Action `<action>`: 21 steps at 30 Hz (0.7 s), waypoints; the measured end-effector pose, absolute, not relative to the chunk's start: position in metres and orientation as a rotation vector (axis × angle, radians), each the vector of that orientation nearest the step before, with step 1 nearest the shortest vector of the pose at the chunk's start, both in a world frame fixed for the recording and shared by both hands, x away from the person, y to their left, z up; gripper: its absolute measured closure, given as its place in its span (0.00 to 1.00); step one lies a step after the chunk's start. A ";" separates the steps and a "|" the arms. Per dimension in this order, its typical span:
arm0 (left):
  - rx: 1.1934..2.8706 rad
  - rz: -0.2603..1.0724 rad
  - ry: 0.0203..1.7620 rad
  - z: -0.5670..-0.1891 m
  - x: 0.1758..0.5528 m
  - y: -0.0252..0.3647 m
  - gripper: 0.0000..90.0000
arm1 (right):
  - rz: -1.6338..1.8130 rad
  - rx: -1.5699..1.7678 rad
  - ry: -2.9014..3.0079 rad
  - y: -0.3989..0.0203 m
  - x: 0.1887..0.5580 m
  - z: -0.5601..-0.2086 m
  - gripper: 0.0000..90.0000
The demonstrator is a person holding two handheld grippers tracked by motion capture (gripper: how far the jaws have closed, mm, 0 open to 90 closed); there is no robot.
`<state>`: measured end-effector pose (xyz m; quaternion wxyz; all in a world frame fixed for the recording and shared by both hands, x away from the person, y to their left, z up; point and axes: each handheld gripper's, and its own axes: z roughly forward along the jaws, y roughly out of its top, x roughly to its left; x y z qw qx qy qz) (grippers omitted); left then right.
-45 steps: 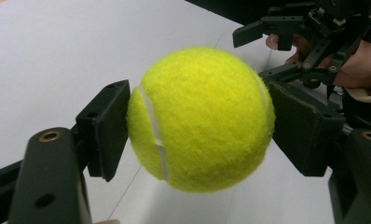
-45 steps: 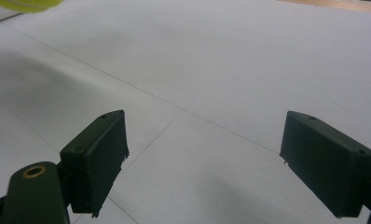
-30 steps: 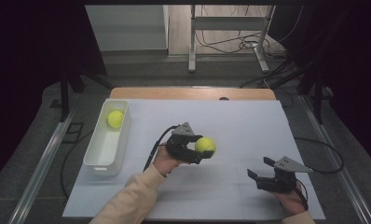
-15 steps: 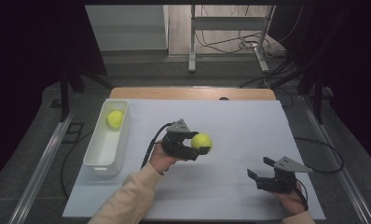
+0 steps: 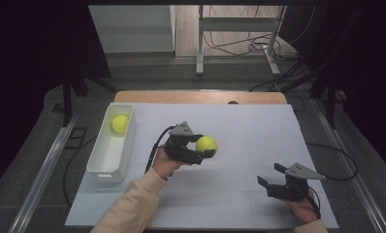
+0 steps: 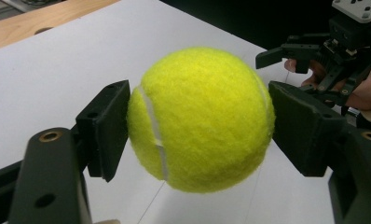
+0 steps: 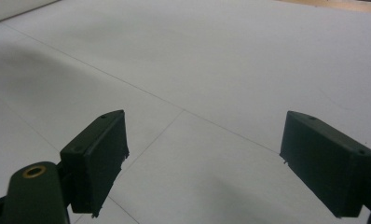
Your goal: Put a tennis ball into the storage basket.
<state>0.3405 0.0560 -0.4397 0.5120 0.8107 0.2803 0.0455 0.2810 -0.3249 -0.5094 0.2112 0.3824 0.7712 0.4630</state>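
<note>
My left gripper point(image 5: 204, 148) has its fingers point(image 6: 104, 128) clamped on a yellow tennis ball point(image 5: 206, 144), one pad on each side. In the left gripper view the ball point(image 6: 201, 119) sits squarely between the two black pads, both pressing into the felt, white seam facing the left pad. The ball is held clear above the white worktop point(image 5: 259, 131), roughly mid-worktop, a bit left of centre, with the gripper pointing to the right in the high view. The sleeve of my left arm point(image 5: 133, 204) comes in from the bottom edge.

My right gripper point(image 5: 271, 175) is low at the near right part of the worktop, fingers point(image 7: 97, 156) spread wide, nothing between them. The right gripper view looks along the bare white worktop surface point(image 7: 211, 70) with faint seam lines crossing it. The same gripper shows far off in the left gripper view point(image 6: 286, 49), behind the ball, well apart from it.

A white rectangular bin point(image 5: 101, 162) sits at the left edge of the worktop, long side running away from me. A second tennis ball point(image 5: 120, 123) lies inside it at the far end. The bin is well apart from the held ball, to its left. A wooden strip point(image 5: 201, 97) runs along the far edge of the worktop.
</note>
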 end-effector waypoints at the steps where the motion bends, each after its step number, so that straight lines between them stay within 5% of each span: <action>1: 1.949 0.111 0.678 -0.439 0.341 0.057 0.28 | 1.286 1.062 2.143 -0.325 0.281 -0.509 0.17; 21: 1.893 0.153 0.725 -0.429 0.344 0.081 0.28 | 1.285 1.062 2.142 -0.325 0.281 -0.509 0.17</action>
